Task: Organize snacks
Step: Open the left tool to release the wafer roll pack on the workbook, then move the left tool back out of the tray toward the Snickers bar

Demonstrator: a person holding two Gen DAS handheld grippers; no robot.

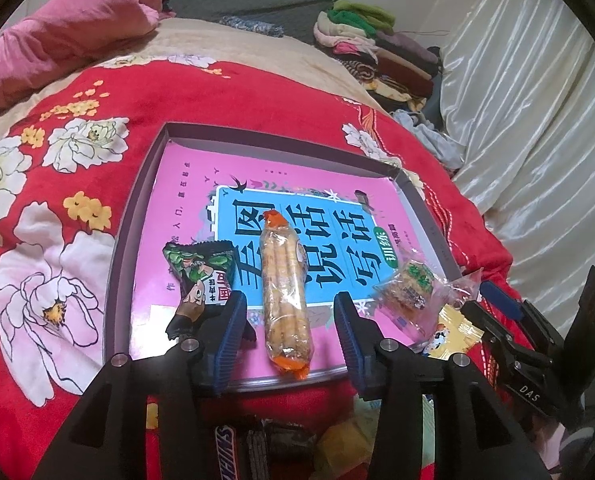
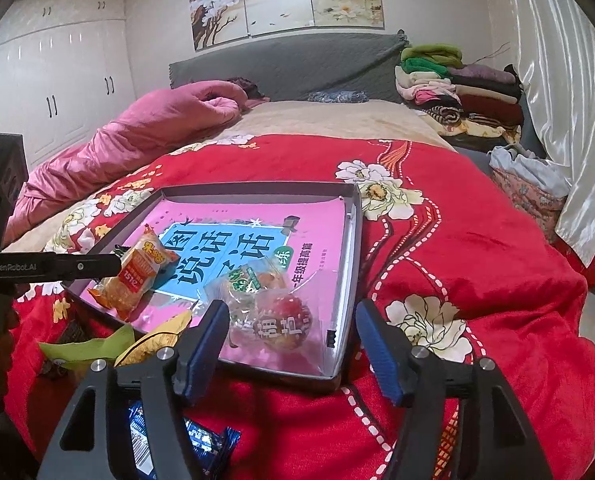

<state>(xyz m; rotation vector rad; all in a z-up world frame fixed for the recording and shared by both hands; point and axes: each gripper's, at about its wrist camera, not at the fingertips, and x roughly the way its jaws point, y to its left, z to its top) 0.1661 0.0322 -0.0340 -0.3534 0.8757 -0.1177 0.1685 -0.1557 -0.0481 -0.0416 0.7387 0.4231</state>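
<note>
A shallow grey box (image 1: 137, 216) with a pink book as its floor lies on the red flowered bedspread. In it lie a long orange-ended cracker pack (image 1: 285, 292), a dark green snack pack (image 1: 201, 276) and a clear biscuit pack (image 1: 409, 288). My left gripper (image 1: 289, 308) is open and empty, its fingers either side of the cracker pack's near half. My right gripper (image 2: 293, 320) is open and empty over the box's near right corner (image 2: 345, 344), above a clear pack with red candy (image 2: 281, 320). The cracker pack also shows in the right wrist view (image 2: 137, 276).
Loose snacks lie on the bedspread before the box: a Snickers bar (image 1: 225, 452), yellow packs (image 1: 453, 332), a green pack (image 2: 85, 348) and a blue pack (image 2: 201, 440). A pink quilt (image 2: 137, 136) and folded clothes (image 2: 457, 92) lie at the bed's far end.
</note>
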